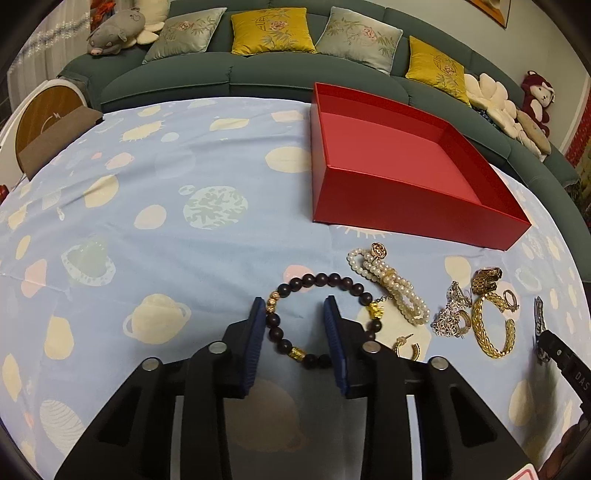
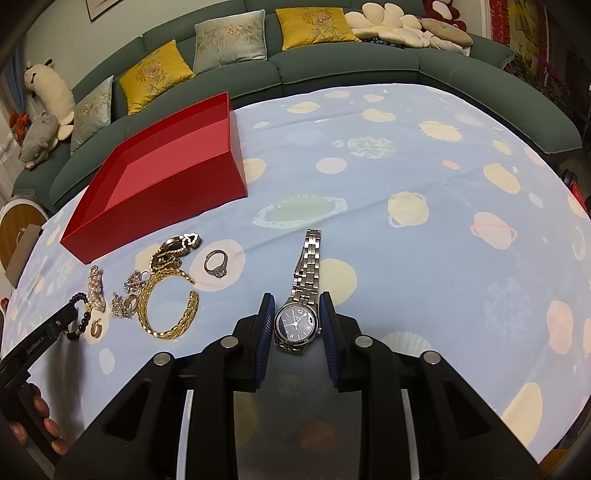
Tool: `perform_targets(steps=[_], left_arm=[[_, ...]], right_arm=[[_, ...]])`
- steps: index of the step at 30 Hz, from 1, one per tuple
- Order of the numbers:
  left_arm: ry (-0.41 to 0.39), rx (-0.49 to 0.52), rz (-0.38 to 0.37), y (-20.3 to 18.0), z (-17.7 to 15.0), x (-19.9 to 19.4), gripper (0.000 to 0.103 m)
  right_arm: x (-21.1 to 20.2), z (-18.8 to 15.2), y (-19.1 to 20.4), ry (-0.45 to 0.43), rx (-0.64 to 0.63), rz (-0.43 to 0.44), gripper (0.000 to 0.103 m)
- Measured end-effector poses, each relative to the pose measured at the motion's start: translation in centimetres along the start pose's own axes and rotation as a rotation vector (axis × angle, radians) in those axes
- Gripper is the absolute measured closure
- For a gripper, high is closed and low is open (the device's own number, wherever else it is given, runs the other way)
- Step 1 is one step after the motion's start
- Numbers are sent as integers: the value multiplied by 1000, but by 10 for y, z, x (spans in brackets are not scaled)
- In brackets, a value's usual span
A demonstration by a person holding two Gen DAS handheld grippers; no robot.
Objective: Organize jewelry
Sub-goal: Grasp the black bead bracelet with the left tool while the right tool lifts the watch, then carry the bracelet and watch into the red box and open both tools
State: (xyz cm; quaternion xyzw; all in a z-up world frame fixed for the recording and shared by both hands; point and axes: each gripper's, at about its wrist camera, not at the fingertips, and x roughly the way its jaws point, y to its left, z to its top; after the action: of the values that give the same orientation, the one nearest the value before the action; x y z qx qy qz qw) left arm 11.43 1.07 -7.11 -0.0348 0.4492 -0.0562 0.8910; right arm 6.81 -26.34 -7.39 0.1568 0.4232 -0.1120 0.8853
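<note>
Watch [image 2: 296, 325] lying between right gripper's [image 2: 296, 317] spread pads, band pointing away. Left gripper [image 1: 295, 325] spread over beads [image 1: 325, 317]. "DAS" showing.

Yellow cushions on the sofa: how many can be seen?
2. In the left wrist view, one yellow cushion sits mid-sofa between two grey-green ones; the other lies further right, beside the white petal cushion. None appears hidden.

Home living room, green sofa [image 1: 258, 70] with embroidered cushions [image 1: 271, 31], plush toys [image 1: 116, 31]
</note>
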Motion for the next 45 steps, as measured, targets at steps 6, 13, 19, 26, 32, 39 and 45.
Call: perform_targets(steps=[6,13,19,26,32,39,45], left_arm=[[-3,45,-33,-9,-3,-1,98],[-34,62,-73,-16,0,-21,98],[-66,77,-119,-22,4,-47,98],[-121,106,-160,-28,14,-86,98],[-176,114,-210,-30,41,-126,98],[-274,160,-224,-38,111,-153,98],[-307,203,-186,-57,171,-112,98]], right_arm=[[-6,0,5,-19,-25,-2,79],[-20,2,14,-47,-57,29,79],[-40,6,23,-81,-68,79,79],[-67,14,43,-127,-98,148,79],[-91,33,61,-171,-115,217,79],[-106,95,84,-232,-167,276,79],[-62,156,105,-232,-206,266,79]])
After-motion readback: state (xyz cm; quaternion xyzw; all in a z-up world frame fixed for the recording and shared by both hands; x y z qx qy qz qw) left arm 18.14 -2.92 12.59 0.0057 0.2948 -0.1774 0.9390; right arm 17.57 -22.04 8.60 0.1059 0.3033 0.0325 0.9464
